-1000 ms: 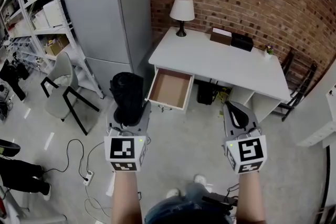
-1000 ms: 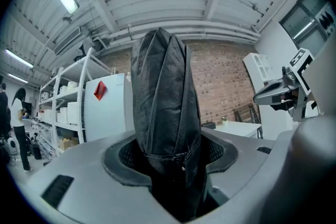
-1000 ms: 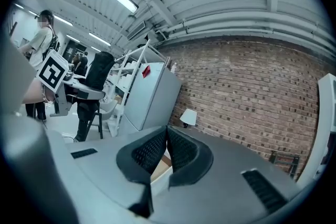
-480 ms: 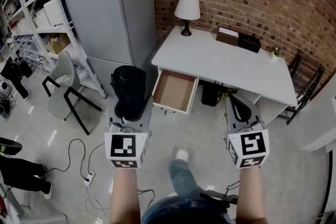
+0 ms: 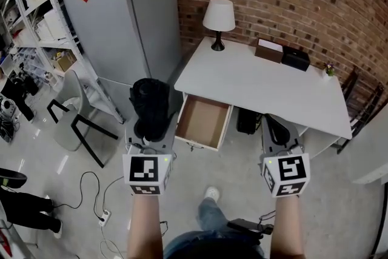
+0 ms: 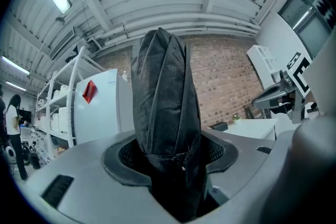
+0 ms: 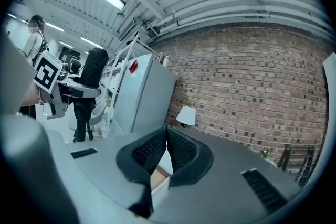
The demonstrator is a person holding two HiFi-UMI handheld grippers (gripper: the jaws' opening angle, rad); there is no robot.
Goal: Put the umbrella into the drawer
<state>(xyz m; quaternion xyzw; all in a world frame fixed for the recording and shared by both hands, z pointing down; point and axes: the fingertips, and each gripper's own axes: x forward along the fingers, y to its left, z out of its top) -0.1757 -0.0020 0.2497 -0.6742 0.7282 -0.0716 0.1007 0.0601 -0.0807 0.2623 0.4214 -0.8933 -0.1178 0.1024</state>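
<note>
A folded black umbrella (image 5: 150,107) stands upright in my left gripper (image 5: 149,130), whose jaws are shut on it; in the left gripper view the umbrella (image 6: 165,128) fills the middle between the pads. The open wooden drawer (image 5: 203,122) sticks out of the white desk (image 5: 267,85), just right of the umbrella and ahead of me. My right gripper (image 5: 276,130) is held level in front of the desk's right part, its pads (image 7: 167,149) closed together with nothing between them.
A white lamp (image 5: 219,20) and two dark boxes (image 5: 284,54) stand on the desk against the brick wall. A grey fridge (image 5: 121,21), shelving (image 5: 36,9) and a chair (image 5: 73,118) are at the left. Cables (image 5: 97,191) lie on the floor.
Both grippers and I have moved forward toward the desk; the drawer and desk now lie nearer. The umbrella stays held in the left gripper.
</note>
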